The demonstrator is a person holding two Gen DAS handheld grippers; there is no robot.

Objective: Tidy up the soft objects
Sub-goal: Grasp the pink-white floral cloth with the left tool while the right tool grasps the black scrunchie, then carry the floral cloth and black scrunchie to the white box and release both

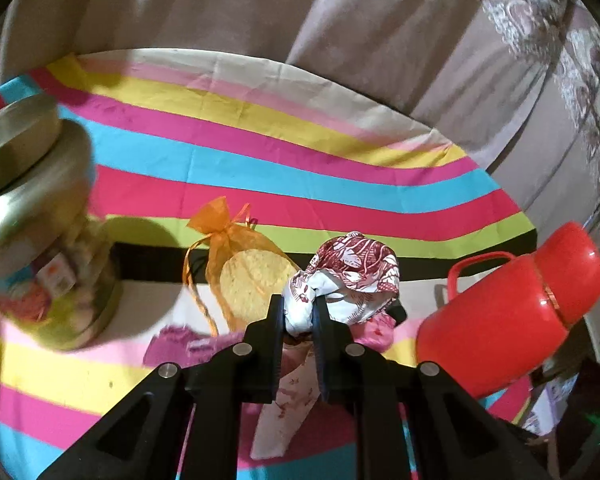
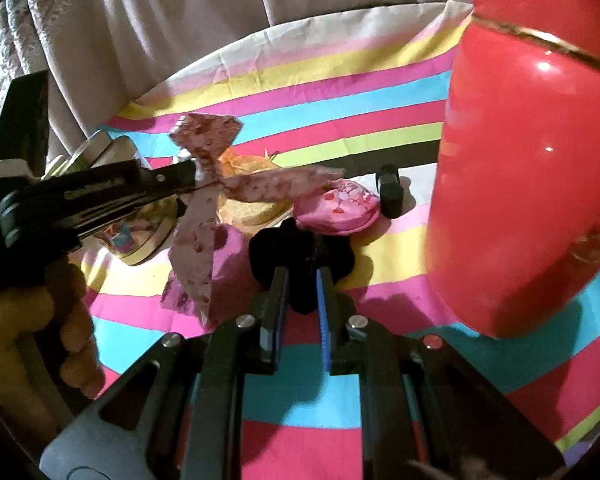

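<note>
My left gripper (image 1: pixel 298 308) is shut on a white cloth with a red print (image 1: pixel 352 272), which hangs lifted above the striped sheet (image 1: pixel 260 160). In the right wrist view the same cloth (image 2: pixel 204 200) dangles from the left gripper (image 2: pixel 190 180), with a hand (image 2: pixel 40 320) behind it. My right gripper (image 2: pixel 302 280) is shut on a black fluffy item (image 2: pixel 300 248), low over the sheet. An orange mesh bag (image 1: pixel 240 264) with a yellow round pad inside lies just beyond. A magenta cloth (image 2: pixel 228 264) and a pink pouch (image 2: pixel 336 204) lie nearby.
A glass jar with a gold lid (image 1: pixel 40 220) stands at the left. A red flask with a handle (image 1: pixel 512 312) stands at the right and looms close in the right wrist view (image 2: pixel 520 160). A small black object (image 2: pixel 390 192) sits beside the pouch. Curtains hang behind.
</note>
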